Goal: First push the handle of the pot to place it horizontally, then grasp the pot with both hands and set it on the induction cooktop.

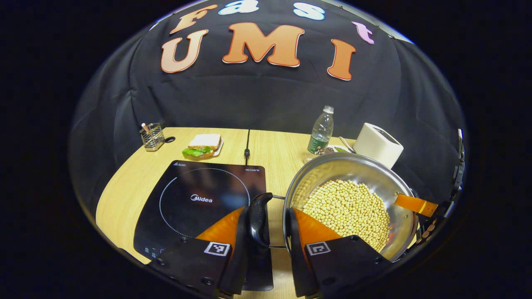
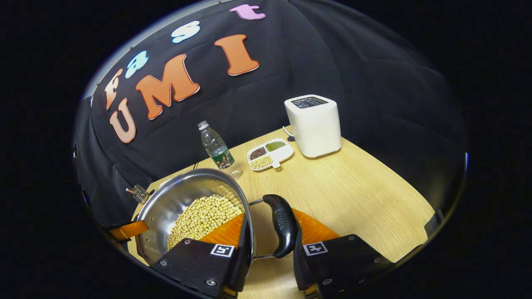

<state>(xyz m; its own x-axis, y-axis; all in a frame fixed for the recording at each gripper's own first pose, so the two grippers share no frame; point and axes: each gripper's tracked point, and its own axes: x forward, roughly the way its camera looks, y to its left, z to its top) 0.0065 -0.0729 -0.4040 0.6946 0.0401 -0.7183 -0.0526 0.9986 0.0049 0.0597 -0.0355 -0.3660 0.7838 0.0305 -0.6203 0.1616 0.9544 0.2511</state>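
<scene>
Two grippers are flanking one steel pot (image 1: 353, 195) of pale beans (image 1: 349, 209), which is sitting at the lower right of the left gripper view and the lower left of the right gripper view. Whether it is resting on the wooden table (image 2: 353, 187) or hanging just above it, I cannot tell. The black induction cooktop (image 1: 199, 199) is lying at the lower centre of the left gripper view, just left of the pot. A white toaster (image 2: 314, 124) is standing at the upper centre of the right gripper view, with a divided tray of grains (image 2: 270, 154) and a water bottle (image 2: 217, 148) to its left. A sandwich on a plate (image 1: 203, 145) and a wire holder (image 1: 151, 136) are sitting at the upper left of the table in the left gripper view.

The left gripper (image 1: 272, 224) is standing narrowly parted with the pot's black side handle (image 1: 258, 218) between its fingers; contact on both sides is unclear. The right gripper (image 2: 272, 232) is bracketing the opposite handle (image 2: 282, 224) the same way, one finger inside the rim, and its grip is likewise unclear.
</scene>
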